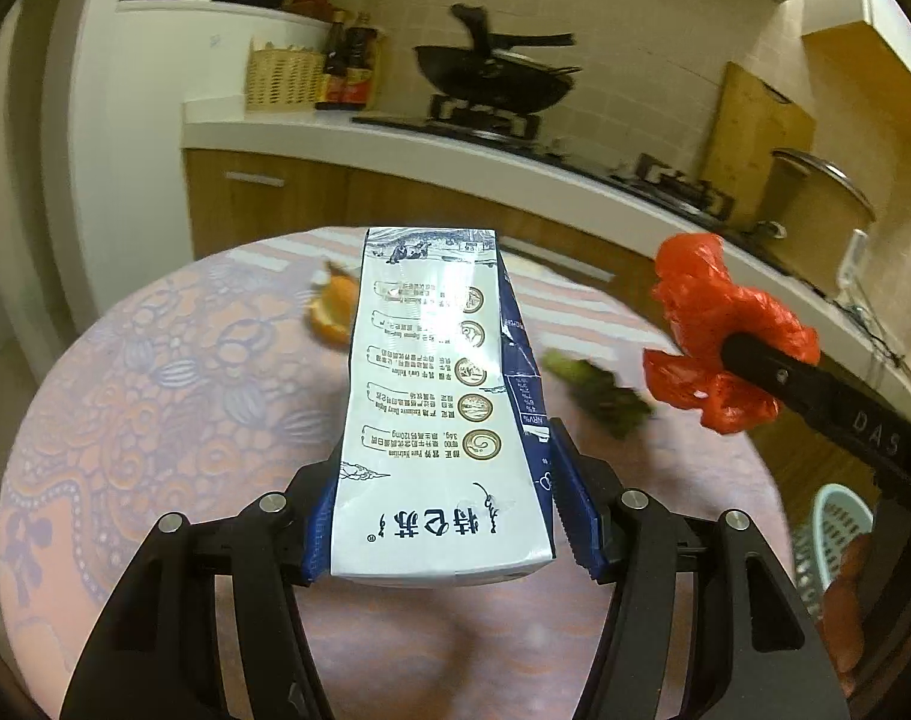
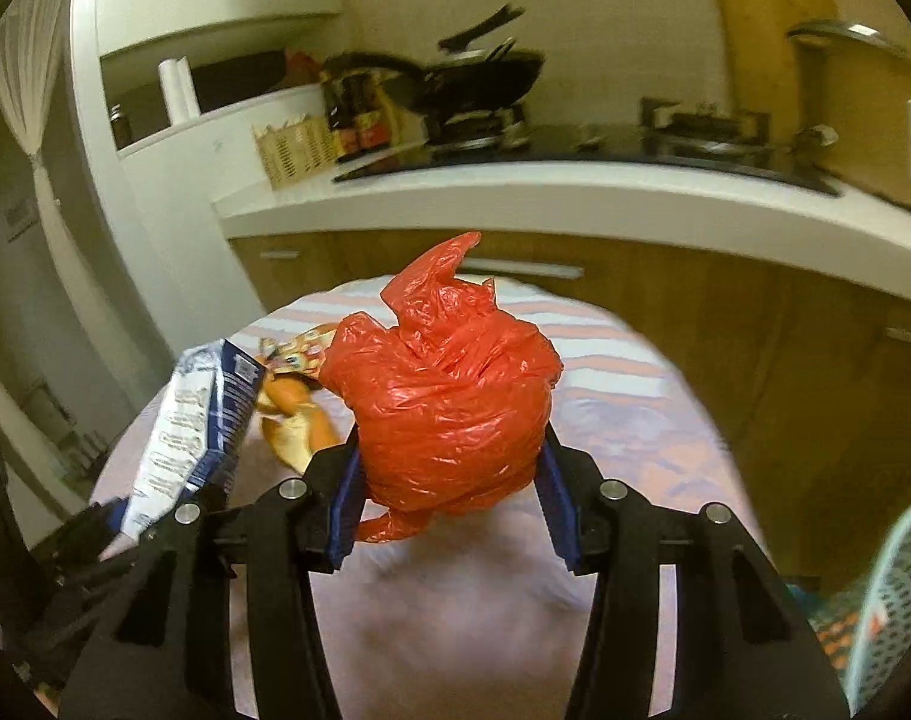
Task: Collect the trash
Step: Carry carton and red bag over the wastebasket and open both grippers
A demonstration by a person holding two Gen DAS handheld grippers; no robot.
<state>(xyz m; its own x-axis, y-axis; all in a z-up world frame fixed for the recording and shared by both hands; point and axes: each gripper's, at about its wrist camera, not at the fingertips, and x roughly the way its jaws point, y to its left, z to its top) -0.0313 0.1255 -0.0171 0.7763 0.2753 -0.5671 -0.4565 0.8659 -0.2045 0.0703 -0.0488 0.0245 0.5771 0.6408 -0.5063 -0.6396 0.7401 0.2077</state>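
Note:
My left gripper (image 1: 449, 504) is shut on a white and blue milk carton (image 1: 437, 396) and holds it above the round table. My right gripper (image 2: 449, 480) is shut on a crumpled red plastic bag (image 2: 449, 402), also held above the table. The bag (image 1: 719, 330) shows in the left wrist view at the right, and the carton (image 2: 197, 420) shows in the right wrist view at the left. Orange peel (image 1: 332, 312) and a green vegetable scrap (image 1: 599, 390) lie on the tablecloth (image 1: 155, 372). The peel (image 2: 293, 414) also shows in the right wrist view.
A light green mesh basket (image 2: 899, 594) stands low at the right beside the table; it also shows in the left wrist view (image 1: 833, 534). Behind the table runs a kitchen counter (image 1: 395, 138) with a wok (image 1: 491, 78), bottles (image 1: 347, 60) and a wicker basket (image 1: 281, 75).

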